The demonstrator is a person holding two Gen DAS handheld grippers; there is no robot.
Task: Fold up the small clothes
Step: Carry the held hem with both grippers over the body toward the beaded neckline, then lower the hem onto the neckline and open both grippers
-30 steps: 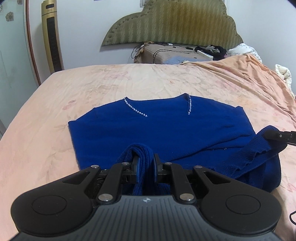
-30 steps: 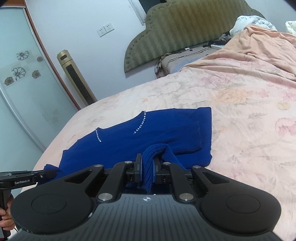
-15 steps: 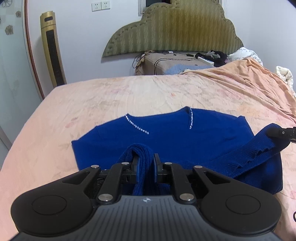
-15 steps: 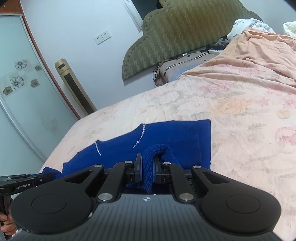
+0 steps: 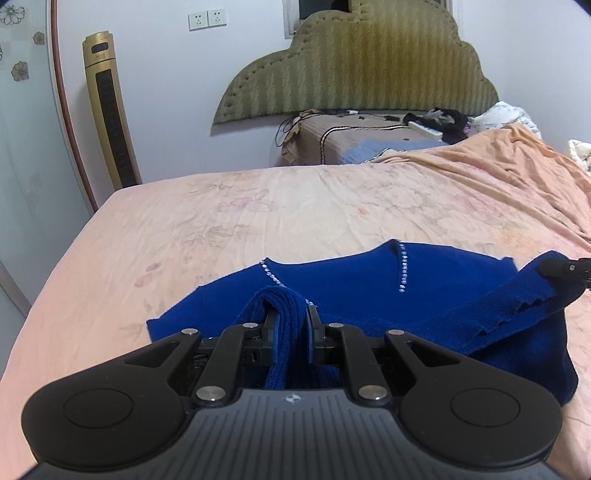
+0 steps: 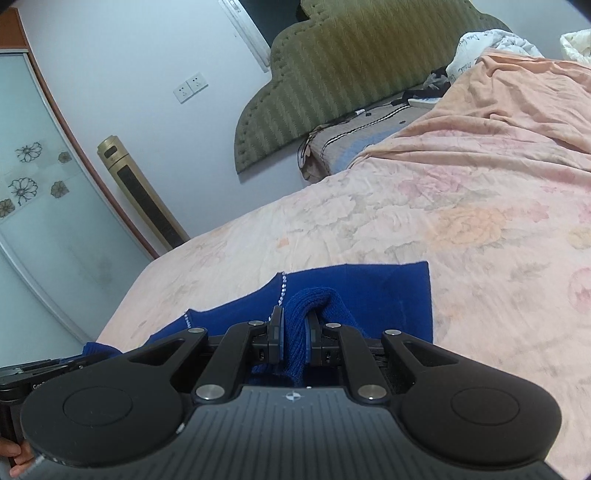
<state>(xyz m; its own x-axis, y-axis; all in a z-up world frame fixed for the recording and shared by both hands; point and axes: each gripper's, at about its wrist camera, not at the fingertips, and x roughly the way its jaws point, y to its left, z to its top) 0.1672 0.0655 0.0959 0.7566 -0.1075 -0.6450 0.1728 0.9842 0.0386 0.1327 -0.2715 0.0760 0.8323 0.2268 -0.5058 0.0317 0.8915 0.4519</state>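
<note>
You are pinching the bottom edge of the blue sweater (image 5: 369, 291) tight in both your left gripper (image 5: 290, 332) and right gripper (image 6: 294, 332), lifting it over the part lying ahead on the bed (image 5: 258, 206) so it is folding in half.

A bed covered by a peach floral sheet (image 5: 303, 206) fills the room, with a rumpled orange blanket (image 5: 517, 162) heaped along its right side. A scalloped olive padded headboard (image 5: 369, 70) is fixed to the pale wall, above a low brown-covered stand (image 5: 343, 142) littered with cables and dark bits. A gold tower fan (image 5: 110, 110) stands at the left beside a frosted glass door with flower decals (image 6: 33, 177), and a double wall socket (image 5: 204, 20) sits higher up.
</note>
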